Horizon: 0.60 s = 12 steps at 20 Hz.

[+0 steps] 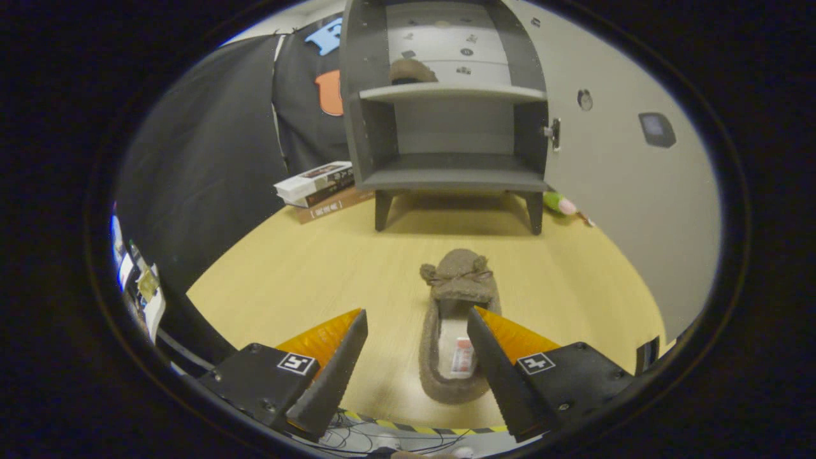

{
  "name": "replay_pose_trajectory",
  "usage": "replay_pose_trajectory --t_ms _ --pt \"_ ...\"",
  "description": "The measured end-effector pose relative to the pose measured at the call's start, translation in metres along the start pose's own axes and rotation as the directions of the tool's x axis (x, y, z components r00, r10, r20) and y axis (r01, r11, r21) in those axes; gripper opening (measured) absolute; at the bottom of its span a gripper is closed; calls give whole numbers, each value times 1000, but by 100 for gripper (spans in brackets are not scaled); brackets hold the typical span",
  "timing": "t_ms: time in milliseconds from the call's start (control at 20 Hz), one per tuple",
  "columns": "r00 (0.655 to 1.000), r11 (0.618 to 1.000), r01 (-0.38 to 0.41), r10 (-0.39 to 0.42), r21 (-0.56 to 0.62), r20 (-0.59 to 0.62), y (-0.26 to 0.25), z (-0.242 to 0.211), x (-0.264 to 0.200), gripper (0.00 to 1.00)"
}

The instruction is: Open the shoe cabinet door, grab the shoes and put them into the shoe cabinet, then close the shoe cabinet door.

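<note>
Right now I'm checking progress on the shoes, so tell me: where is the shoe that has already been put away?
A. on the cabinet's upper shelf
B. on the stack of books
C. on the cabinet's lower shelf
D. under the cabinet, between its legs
A: a brown shoe sits on the upper shelf of the open cabinet, while the other slipper lies on the table between the open gripper's fingers.
</note>
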<state>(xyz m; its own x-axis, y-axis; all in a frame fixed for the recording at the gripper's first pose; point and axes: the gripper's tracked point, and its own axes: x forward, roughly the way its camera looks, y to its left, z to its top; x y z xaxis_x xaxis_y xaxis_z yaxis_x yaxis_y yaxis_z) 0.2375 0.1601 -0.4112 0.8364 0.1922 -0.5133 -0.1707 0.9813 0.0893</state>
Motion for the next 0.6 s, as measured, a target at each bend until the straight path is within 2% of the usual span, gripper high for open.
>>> replay_pose_trajectory --t_ms 350,600 --pt "998 999 53 -52 6 -37 -1 6 65 100" --pt "995 994 87 -83 71 -56 -4 14 99 99"
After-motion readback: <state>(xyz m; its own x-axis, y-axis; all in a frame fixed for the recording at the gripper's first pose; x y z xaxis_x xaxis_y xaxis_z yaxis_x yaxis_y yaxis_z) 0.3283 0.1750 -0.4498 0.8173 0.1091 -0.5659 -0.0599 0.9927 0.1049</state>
